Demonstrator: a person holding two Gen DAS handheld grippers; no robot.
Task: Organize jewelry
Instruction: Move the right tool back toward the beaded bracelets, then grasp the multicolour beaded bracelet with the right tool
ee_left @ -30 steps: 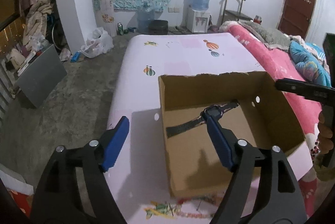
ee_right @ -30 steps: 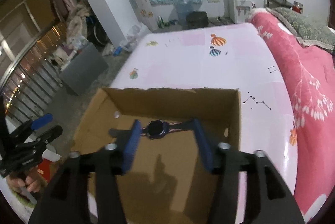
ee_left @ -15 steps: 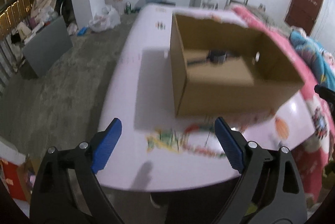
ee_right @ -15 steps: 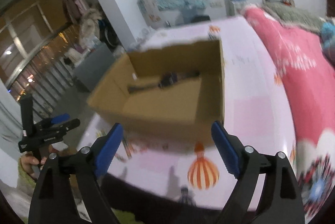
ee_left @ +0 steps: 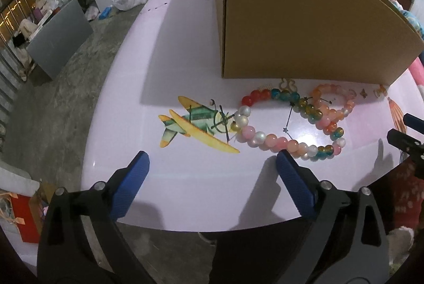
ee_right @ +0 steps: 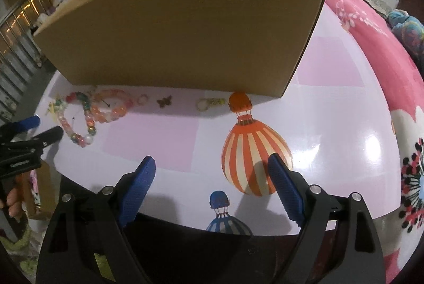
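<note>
A brown cardboard box (ee_left: 291, 18) (ee_right: 185, 32) stands on the pink table, and its near wall hides its inside. In front of it lie a multicoloured bead necklace (ee_left: 265, 140) (ee_right: 79, 125) and an orange-pink bead bracelet (ee_left: 336, 103) (ee_right: 111, 106). To their right are a small butterfly brooch (ee_right: 164, 101) and a ring with a yellow charm (ee_right: 202, 104). My left gripper (ee_left: 212, 159) hovers just short of the necklace, its jaws opening with nothing between them. My right gripper (ee_right: 212, 158) is open over the balloon print, empty.
The table (ee_left: 185, 45) ends just below both grippers. A pink floral blanket (ee_right: 371, 32) lies along the right side. Concrete floor (ee_left: 66, 85) with a grey board (ee_left: 58, 40) and clutter is at the left. A hand (ee_right: 13, 201) holds the left gripper.
Both grippers pulled back from over the box and dropped low at the table's front edge, with jaws wider. The watch in the box is out of sight; the beads came into view.
</note>
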